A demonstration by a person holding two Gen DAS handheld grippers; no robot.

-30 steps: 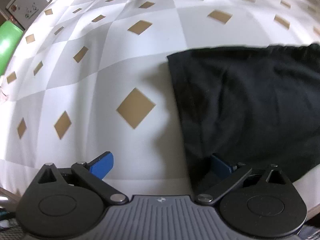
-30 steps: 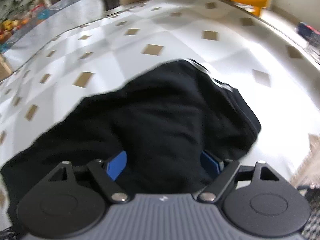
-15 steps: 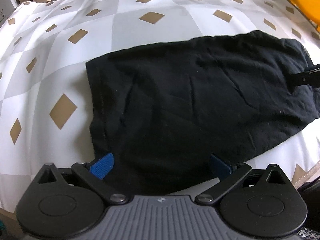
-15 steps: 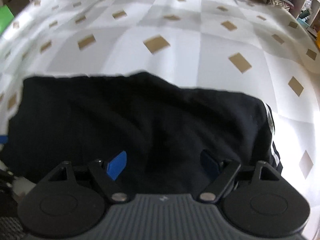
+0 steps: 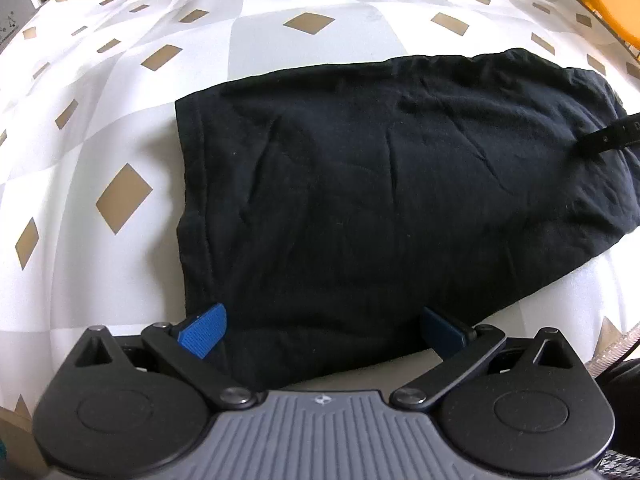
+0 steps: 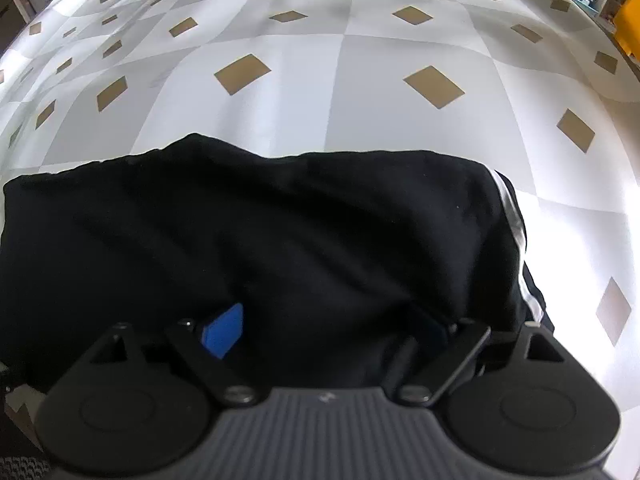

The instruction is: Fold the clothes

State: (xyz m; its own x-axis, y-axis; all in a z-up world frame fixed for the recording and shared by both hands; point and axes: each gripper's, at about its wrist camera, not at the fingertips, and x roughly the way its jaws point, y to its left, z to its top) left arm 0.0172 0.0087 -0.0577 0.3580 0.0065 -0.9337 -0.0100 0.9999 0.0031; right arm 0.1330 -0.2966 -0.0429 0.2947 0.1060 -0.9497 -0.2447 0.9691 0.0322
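Black garment (image 5: 400,200) spread flat on the checked tablecloth (image 5: 280,52), running left to right along the near edge of the table, with layers doubled along its left side and a few shallow creases across the middle. Already lying as a compact oblong, so either a fold just laid down or a piece set out for the next fold; cannot tell which from this alone.

Left tongs (image 5: 322,330) low over the near left part of the cloth, jaws spread wide, one blue pad (image 5: 204,334) close to the left hem and the other further right over the cloth. Nothing between the pads, no cloth pinched. Wide gap probably meant to straddle the near edge.

Right tongs (image 6: 328,332) low over the right end of the garment (image 6: 280,248), jaws likewise far apart, one blue pad (image 6: 224,332) plain to see, the other dark against the fabric. Gripping nothing. A pale stripe (image 6: 516,224) visible along the right end, perhaps a waistband or trim.

One tool toward each end, likely so that both ends of the near edge can be handled evenly and kept straight.
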